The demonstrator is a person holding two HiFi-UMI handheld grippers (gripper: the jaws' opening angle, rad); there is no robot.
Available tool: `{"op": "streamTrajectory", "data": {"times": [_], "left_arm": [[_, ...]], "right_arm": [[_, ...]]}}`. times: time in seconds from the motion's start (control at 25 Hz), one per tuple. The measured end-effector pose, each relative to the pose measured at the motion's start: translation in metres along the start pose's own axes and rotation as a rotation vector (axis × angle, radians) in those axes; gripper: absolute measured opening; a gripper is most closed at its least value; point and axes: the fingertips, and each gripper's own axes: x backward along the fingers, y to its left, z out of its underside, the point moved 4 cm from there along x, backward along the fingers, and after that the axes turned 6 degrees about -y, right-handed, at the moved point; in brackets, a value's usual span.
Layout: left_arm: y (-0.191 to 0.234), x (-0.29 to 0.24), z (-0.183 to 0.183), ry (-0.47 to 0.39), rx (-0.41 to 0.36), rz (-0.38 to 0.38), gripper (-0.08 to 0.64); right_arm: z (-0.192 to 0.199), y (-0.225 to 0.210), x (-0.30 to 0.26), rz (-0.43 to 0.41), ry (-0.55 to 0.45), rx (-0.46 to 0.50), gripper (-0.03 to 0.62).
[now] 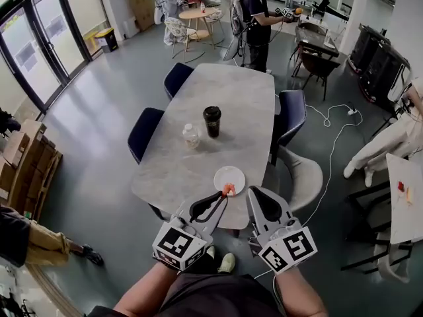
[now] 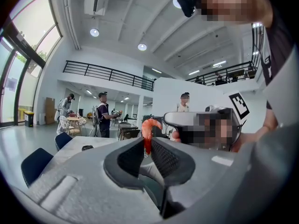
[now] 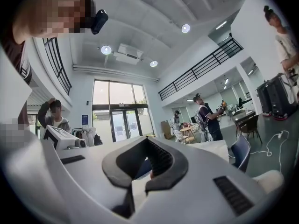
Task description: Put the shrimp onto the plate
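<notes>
A small orange shrimp [image 1: 229,189] hangs in the tips of my left gripper [image 1: 223,195], just over the near rim of the white plate [image 1: 228,174] on the grey table [image 1: 218,91]. In the left gripper view the shrimp [image 2: 147,128] stands upright, pinched between the dark pads of that gripper [image 2: 147,146]. My right gripper [image 1: 253,192] hovers beside it, at the plate's right near edge, its jaws together with nothing in them. The right gripper view shows that gripper [image 3: 148,146] with its pads closed.
A black cup [image 1: 212,121] and a clear jar [image 1: 191,135] stand mid-table beyond the plate. Blue chairs [image 1: 144,132] line the left side, and a beige chair [image 1: 301,174] sits right of the plate. A person [image 1: 255,20] stands past the table's far end.
</notes>
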Motion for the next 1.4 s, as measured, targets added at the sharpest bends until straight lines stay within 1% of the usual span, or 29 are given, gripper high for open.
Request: {"op": "streamTrajectory", "data": {"times": [0.2, 0.48, 0.68, 0.88, 1.0, 1.16, 1.4], "left_arm": [[0.023, -0.018, 0.016, 0.038, -0.008, 0.018, 0.051], [0.058, -0.052, 0.052, 0.080, -0.010, 0.089, 0.051], [0.085, -0.074, 0.091, 0.121, -0.011, 0.120, 0.051], [0.110, -0.098, 0.141, 0.167, -0.007, 0.135, 0.051], [0.117, -0.112, 0.177, 0.225, -0.006, 0.148, 0.051], [0.124, -0.128, 0.226, 0.332, 0.008, 0.156, 0.051], [0.137, -0.147, 0.285, 0.468, -0.021, 0.157, 0.051]], "right_arm": [[0.011, -0.018, -0.019, 0.050, 0.004, -0.009, 0.002], [0.034, -0.048, -0.051, 0.107, 0.020, -0.020, 0.002], [0.067, -0.069, -0.070, 0.159, 0.033, -0.015, 0.002], [0.116, -0.089, -0.082, 0.187, 0.062, -0.017, 0.002], [0.142, -0.104, -0.084, 0.199, 0.072, -0.028, 0.002], [0.169, -0.119, -0.085, 0.216, 0.085, -0.047, 0.002], [0.207, -0.139, -0.085, 0.239, 0.109, -0.078, 0.002]]}}
